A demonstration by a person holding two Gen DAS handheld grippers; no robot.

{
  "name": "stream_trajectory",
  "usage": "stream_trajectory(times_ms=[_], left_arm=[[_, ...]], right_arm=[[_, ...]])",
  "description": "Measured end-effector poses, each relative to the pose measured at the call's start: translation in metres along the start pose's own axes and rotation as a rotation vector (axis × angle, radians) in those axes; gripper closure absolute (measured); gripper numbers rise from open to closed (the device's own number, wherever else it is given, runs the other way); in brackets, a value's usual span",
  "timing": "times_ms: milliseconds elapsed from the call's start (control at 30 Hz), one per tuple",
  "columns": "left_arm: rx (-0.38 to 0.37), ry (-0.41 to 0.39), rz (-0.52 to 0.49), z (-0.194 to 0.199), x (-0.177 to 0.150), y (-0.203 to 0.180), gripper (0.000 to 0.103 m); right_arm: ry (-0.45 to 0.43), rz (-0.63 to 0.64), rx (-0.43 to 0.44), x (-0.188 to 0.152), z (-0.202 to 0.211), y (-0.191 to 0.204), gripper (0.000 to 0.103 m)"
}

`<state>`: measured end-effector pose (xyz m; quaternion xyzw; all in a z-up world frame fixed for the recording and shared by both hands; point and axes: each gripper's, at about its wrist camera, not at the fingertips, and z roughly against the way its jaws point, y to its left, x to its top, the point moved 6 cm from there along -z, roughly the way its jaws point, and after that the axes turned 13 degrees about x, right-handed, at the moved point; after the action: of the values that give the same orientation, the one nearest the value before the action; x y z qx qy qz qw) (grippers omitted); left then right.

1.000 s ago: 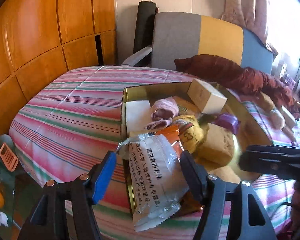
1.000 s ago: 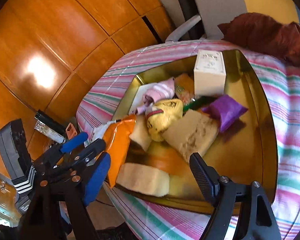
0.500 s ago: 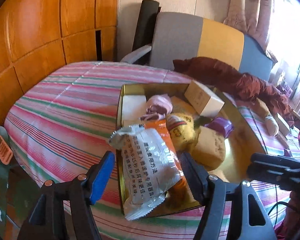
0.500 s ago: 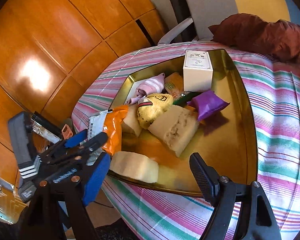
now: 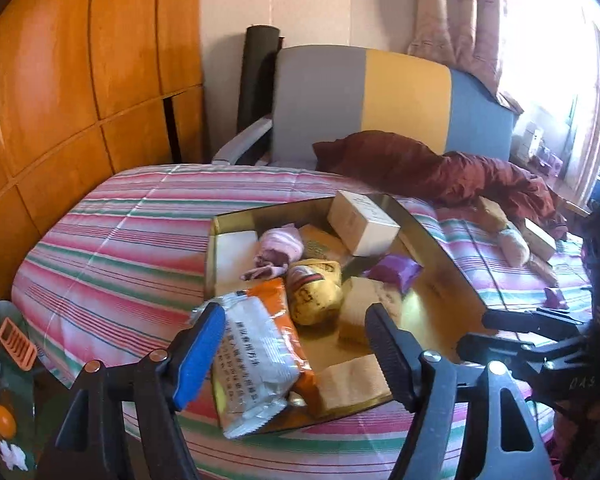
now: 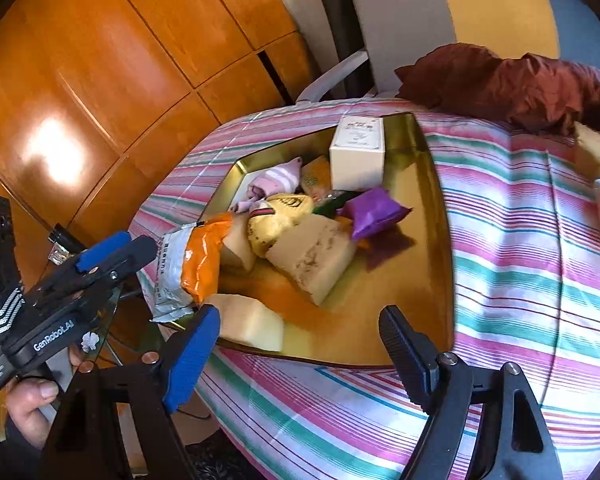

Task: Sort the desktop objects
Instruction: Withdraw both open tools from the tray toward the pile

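Note:
An orange and white snack packet [image 5: 260, 352] lies over the near left rim of the gold tray [image 5: 432, 240]. My left gripper [image 5: 292, 316] hovers above the packet with its jaws opening; the pads do not press on it. The right wrist view shows the left gripper [image 6: 136, 244] just left of the packet [image 6: 192, 264]. My right gripper [image 6: 298, 316] stands open over the striped cloth in front of the tray [image 6: 436, 184], nothing between its fingers. In the tray lie a white box [image 6: 358, 152], a pink sock [image 5: 280, 242], a yellow pouch [image 5: 316, 292] and a purple packet [image 6: 374, 212].
Beige blocks [image 6: 312, 256] lie in the tray. A dark red cloth [image 5: 440, 168] is heaped at the table's far side, before a grey and yellow chair [image 5: 380, 96]. A pale roll [image 5: 512, 244] lies right of the tray. Wood panels [image 5: 80, 100] stand left; a glass side table [image 5: 16, 344] sits below.
Both grippers have drawn back and up from the tray. The snack packet now rests on the tray's rim, lower between the left fingers, which stand a little wider.

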<state>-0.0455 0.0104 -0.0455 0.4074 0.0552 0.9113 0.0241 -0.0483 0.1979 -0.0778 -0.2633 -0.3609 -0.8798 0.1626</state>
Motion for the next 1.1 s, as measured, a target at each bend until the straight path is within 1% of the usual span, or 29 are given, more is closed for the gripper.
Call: stream_trajectory(times_ms=[267, 567, 900, 1100], left_arm=[[-0.016, 0.0, -0.043, 0.004, 0.001, -0.018, 0.028], [-0.055, -0.021, -0.105, 0.01, 0.01, -0.047, 0.028], [-0.136, -0.046, -0.19, 0.015, 0.019, -0.094, 0.028], [-0.18, -0.044, -0.234, 0.015, 0.02, -0.122, 0.028]], right_arm=[[-0.031, -0.017, -0.048, -0.001, 0.025, -0.02, 0.02], [-0.049, -0.024, -0.151, -0.002, 0.063, -0.054, 0.02], [-0.108, -0.079, -0.269, 0.0, 0.119, -0.099, 0.017], [-0.126, -0.119, -0.337, -0.002, 0.15, -0.128, 0.016]])
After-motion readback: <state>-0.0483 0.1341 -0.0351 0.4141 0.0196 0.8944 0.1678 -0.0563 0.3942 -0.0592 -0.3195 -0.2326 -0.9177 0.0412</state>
